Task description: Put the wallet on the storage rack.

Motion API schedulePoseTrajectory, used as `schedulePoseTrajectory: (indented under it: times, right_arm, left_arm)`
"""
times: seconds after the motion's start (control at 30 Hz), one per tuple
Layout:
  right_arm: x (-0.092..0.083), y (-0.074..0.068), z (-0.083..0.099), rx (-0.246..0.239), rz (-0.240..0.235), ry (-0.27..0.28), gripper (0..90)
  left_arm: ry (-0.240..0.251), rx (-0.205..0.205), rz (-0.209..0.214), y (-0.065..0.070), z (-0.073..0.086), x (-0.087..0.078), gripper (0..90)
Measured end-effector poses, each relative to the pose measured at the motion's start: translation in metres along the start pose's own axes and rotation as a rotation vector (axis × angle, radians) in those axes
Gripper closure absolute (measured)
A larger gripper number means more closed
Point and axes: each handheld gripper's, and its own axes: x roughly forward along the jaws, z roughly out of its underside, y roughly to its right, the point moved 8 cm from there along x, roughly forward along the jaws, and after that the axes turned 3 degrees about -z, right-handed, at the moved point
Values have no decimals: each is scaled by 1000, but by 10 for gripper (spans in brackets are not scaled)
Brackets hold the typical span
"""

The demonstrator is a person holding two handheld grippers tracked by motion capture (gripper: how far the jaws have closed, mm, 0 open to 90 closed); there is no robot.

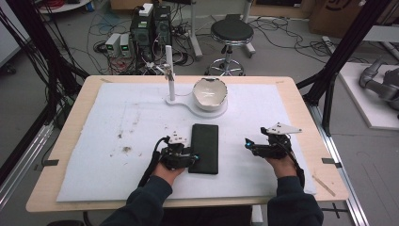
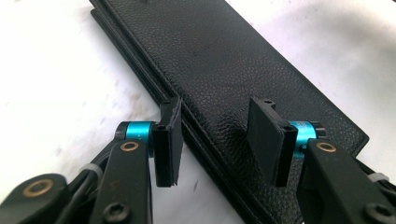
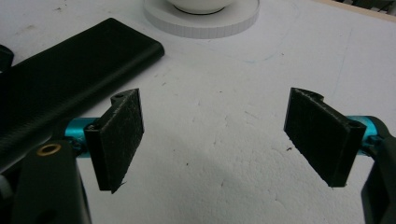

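Observation:
A black leather-grained flat case (image 1: pixel 204 147) lies lengthwise on the white mat (image 1: pixel 117 117), in front of the person. My left gripper (image 1: pixel 193 159) is at the case's near left corner. In the left gripper view the case (image 2: pixel 224 60) runs away from my left gripper (image 2: pixel 217 121). One pad stands against the case's side edge and the other hangs over its top face, with the jaws apart and no grip. My right gripper (image 1: pixel 248 143) rests to the right of the case. In the right gripper view my right gripper (image 3: pixel 215 121) stands wide open over bare mat, with the case (image 3: pixel 56 79) off to its left.
A white bowl (image 1: pixel 210 92) sits on a white base with an upright post (image 1: pixel 170 70) at the far middle of the mat. Brown stains (image 1: pixel 126 149) mark the mat's left part. A stool (image 1: pixel 230 33) and cables stand beyond the table.

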Motion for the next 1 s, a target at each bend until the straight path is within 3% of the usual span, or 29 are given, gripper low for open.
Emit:
schedulePoseTrajectory:
  times: [0.2, 0.3, 0.4, 0.47, 0.53, 0.6, 0.7, 0.73, 0.77, 0.8, 0.83, 0.87, 0.93, 0.97, 1.0]
  right_arm:
    - [1, 1, 0, -1, 1, -2, 200]
    - [1, 1, 1, 7, 2, -2, 200]
    - [1, 1, 1, 5, 1, -4, 200]
    - [2, 0, 1, 4, -3, -4, 200]
    - [2, -2, 1, 10, -6, -6, 200]
    - [5, -7, -2, 15, -24, 11, 200]
    - [12, -16, -8, 53, -25, 27, 200]
    - [12, -16, -8, 53, -25, 27, 200]
    - [19, -25, -11, 46, -35, 19, 200]
    - [23, -31, -12, 51, -45, 9, 200]
    - [27, -37, -13, 53, -50, -2, 200]
    - [31, -44, -14, 56, -69, -12, 200]
    - [35, -50, -15, 63, -93, -8, 200]
    - [43, -61, -15, 96, -115, -9, 200]
    - [43, -61, -15, 96, -115, -9, 200]
  left_arm:
    - [34, 6, 27, 2, -12, 18, 554]
    - [42, 20, 31, 0, -13, 17, 540]
    - [81, 38, 28, -7, -13, 9, 508]
    - [139, 38, 10, -25, -15, -7, 484]
    - [160, 35, 3, -33, -16, -14, 474]
    - [213, 23, -23, -60, -16, -38, 438]
    - [259, 10, -55, -89, -14, -62, 407]
    - [259, 10, -55, -89, -14, -62, 382]
    - [282, -11, -79, -109, -12, -77, 351]
    - [289, -29, -93, -118, -10, -84, 321]
    - [289, -29, -93, -118, -10, -84, 283]
    - [300, -62, -126, -135, -7, -96, 246]
    - [307, -73, -147, -143, -5, -101, 234]
    - [316, -84, -161, -149, -3, -107, 234]
    - [324, -91, -167, -155, -1, -111, 234]
